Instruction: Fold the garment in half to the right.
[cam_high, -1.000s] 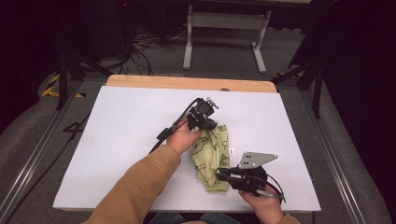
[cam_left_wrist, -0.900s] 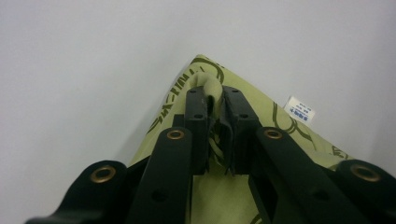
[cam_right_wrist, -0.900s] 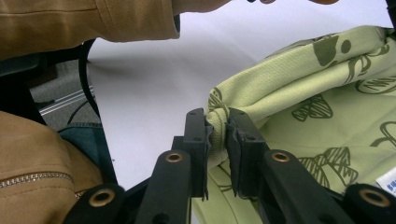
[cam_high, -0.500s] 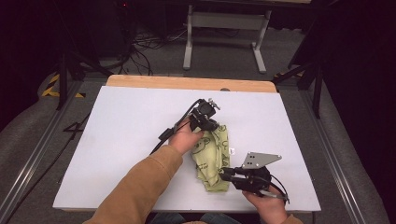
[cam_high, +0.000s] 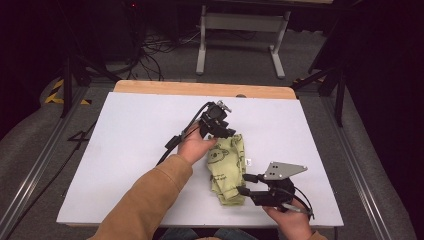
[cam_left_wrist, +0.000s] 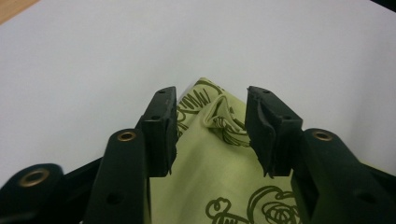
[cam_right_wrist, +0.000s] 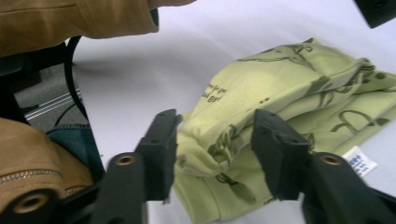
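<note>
Pale green printed cloth garment (cam_high: 227, 167), folded and rumpled, lying on the white tabletop (cam_high: 125, 150) right of centre, stretched between the two tools. Small white label (cam_high: 247, 161) poking out at its right edge.

Left gripper (cam_high: 222, 131) over the far end of the garment, held by the left hand (cam_high: 196, 147) in a tan sleeve (cam_high: 145, 205). In the left gripper view (cam_left_wrist: 210, 126), jaws apart, just been opening; a small raised pucker of green cloth standing in the gap, touching neither pad, the rest spreading flat beneath and toward the camera.

Right gripper (cam_high: 243, 184) at the near end of the garment, low and pointing left, grey three-cornered plate (cam_high: 282, 170) on top, right hand (cam_high: 290, 222) behind it. In the right gripper view (cam_right_wrist: 215, 140), jaws likewise parted and just been opening; bunched near corner of the cloth sitting between them, close against the left pad, clear of the right one. Garment running away up and to the right from there.
</note>
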